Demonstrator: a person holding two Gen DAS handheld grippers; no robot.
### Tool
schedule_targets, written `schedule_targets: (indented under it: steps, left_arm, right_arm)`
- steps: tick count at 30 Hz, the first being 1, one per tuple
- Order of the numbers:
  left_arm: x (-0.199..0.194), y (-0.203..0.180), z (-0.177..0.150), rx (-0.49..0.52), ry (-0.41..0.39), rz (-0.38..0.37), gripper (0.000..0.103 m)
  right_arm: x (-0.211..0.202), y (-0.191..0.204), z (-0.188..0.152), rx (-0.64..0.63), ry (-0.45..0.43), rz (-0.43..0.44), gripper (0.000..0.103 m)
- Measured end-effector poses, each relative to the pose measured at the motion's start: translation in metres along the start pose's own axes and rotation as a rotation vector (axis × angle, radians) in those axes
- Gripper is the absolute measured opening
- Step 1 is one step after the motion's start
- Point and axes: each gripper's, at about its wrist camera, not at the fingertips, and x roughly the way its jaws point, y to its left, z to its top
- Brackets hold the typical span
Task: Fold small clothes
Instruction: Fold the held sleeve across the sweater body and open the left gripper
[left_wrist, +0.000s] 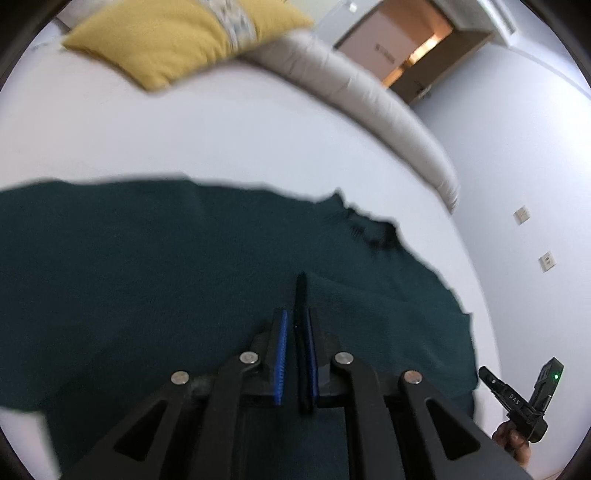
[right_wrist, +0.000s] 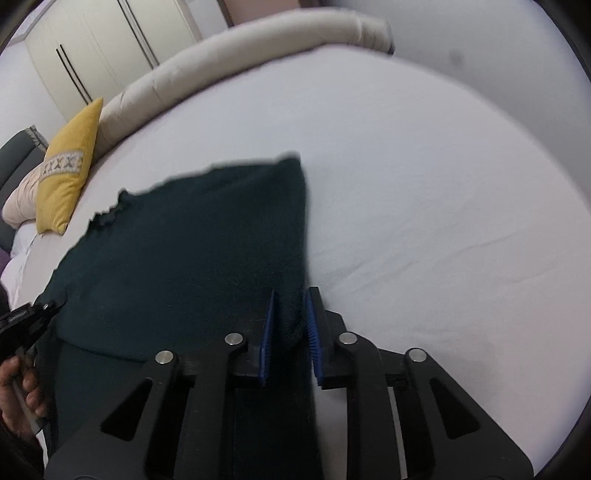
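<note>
L gripper (left_wrist: 297, 321) pinching a raised fold of the dark green garment (left_wrist: 147, 266); R gripper (right_wrist: 290, 310) clamped on its edge. Garment spread on white bed (right_wrist: 424, 184). "DAS" on R gripper body. Far back: yellow pillow (left_wrist: 159, 40) w/ patterned band, writing unreadable.

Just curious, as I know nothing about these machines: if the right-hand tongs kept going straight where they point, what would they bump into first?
The dark green garment. A fold of it already sits between the right tongs, and more of it lies spread ahead on the white bed sheet, though depth is hard to judge.
</note>
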Motion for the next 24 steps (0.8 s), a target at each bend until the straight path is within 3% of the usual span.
schedule_targets:
  steps: [2, 4, 5, 6, 8, 9, 14, 16, 18, 21, 24]
  left_arm:
    - [-0.034, 0.011, -0.002, -0.013, -0.048, 0.007, 0.048]
    - [-0.074, 0.033, -0.006, -0.041, -0.101, 0.022, 0.061]
    - [-0.093, 0.047, -0.008, -0.053, -0.126, 0.031, 0.063]
    - [-0.113, 0.063, -0.011, -0.075, -0.15, 0.042, 0.063]
    - [-0.158, 0.108, -0.018, -0.148, -0.214, 0.086, 0.069]
    - [-0.181, 0.134, -0.023, -0.195, -0.25, 0.118, 0.07]
    - [-0.258, 0.249, -0.051, -0.464, -0.354, 0.239, 0.075]
    - [-0.277, 0.28, -0.058, -0.52, -0.397, 0.29, 0.079]
    - [-0.287, 0.305, -0.064, -0.589, -0.424, 0.334, 0.08]
    - [-0.284, 0.339, -0.067, -0.684, -0.421, 0.313, 0.081]
    - [-0.278, 0.337, -0.056, -0.622, -0.404, 0.335, 0.081]
  right_arm:
    - [-0.034, 0.013, -0.001, -0.027, -0.109, -0.018, 0.021]
    - [-0.063, 0.036, -0.007, -0.084, -0.196, -0.031, 0.047]
    - [-0.077, 0.052, -0.012, -0.114, -0.246, -0.036, 0.072]
    - [-0.09, 0.066, -0.019, -0.145, -0.3, -0.025, 0.083]
    - [-0.113, 0.099, -0.035, -0.236, -0.393, 0.011, 0.086]
    - [-0.118, 0.112, -0.041, -0.271, -0.4, 0.02, 0.088]
    - [-0.129, 0.162, -0.064, -0.332, -0.34, 0.149, 0.088]
    - [-0.13, 0.178, -0.073, -0.33, -0.319, 0.193, 0.088]
    - [-0.129, 0.193, -0.081, -0.337, -0.302, 0.213, 0.088]
    - [-0.129, 0.214, -0.093, -0.344, -0.277, 0.226, 0.088]
    - [-0.131, 0.229, -0.103, -0.346, -0.237, 0.236, 0.088]
